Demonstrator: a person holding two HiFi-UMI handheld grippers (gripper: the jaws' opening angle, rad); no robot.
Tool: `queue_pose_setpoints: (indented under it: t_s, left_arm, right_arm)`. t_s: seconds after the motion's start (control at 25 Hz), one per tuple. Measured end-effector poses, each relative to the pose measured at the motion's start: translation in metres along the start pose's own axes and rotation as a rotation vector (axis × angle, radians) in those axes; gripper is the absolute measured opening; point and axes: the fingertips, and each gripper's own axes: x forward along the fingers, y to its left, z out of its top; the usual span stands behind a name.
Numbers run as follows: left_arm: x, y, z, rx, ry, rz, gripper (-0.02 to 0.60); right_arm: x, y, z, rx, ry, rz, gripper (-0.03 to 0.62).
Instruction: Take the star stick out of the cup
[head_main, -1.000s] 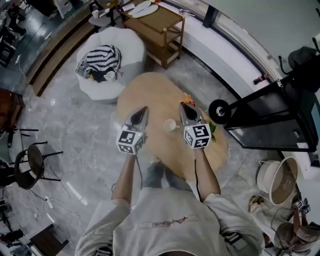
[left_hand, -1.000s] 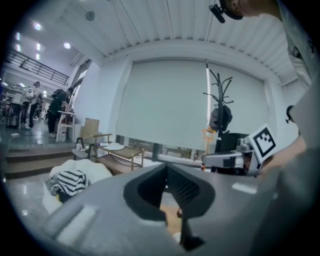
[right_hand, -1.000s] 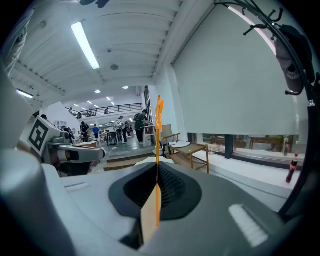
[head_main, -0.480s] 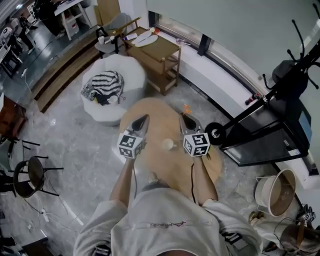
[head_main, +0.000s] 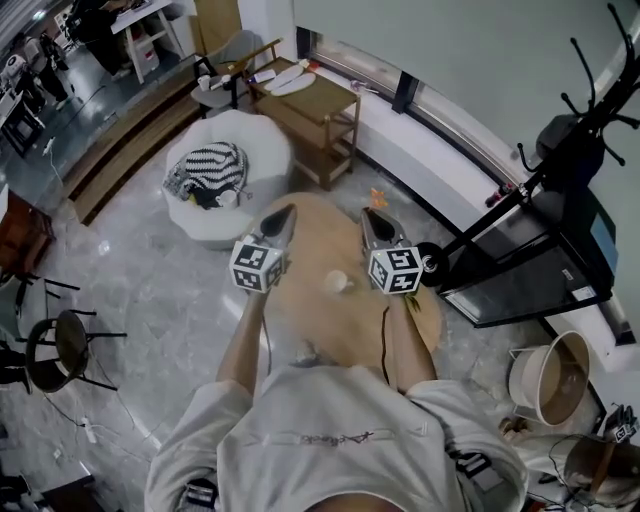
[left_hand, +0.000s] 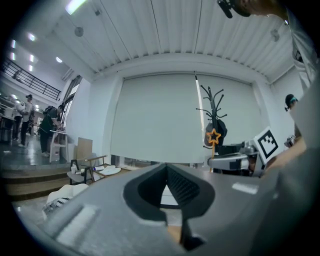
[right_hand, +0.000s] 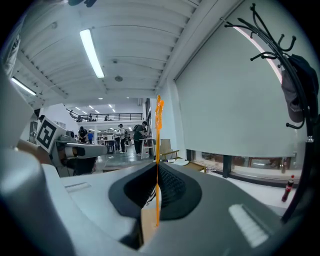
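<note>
A pale cup (head_main: 336, 282) stands on the round wooden table (head_main: 330, 320) below both grippers. My right gripper (head_main: 366, 212) is shut on the thin orange star stick (head_main: 376, 197), held well above the cup. In the right gripper view the stick (right_hand: 157, 150) runs upright between the closed jaws of that gripper (right_hand: 157, 166), its star on top. My left gripper (head_main: 287, 211) hangs level with it to the left, shut and empty. The left gripper view shows its jaws (left_hand: 166, 166) meeting at the tips, with the star (left_hand: 213, 136) off to the right.
A white pouf (head_main: 228, 170) with a striped cloth sits behind the table. A wooden side table (head_main: 318, 70) stands farther back. A black stand on wheels (head_main: 510, 270) and a coat rack (head_main: 585, 120) are at the right, a round basket (head_main: 550, 375) lower right.
The head view has pulled back and shifted. Both grippers now stand farther above the cup than a second ago. The right one keeps its hold on the stick.
</note>
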Motion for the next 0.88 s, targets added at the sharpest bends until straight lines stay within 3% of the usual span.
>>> queue_pose_setpoints:
  t_s: [0.88]
  left_arm:
    - [-0.018, -0.007, 0.004, 0.013, -0.001, 0.019, 0.001]
  right_arm:
    - [-0.01, 0.014, -0.007, -0.002, 0.012, 0.025, 0.008]
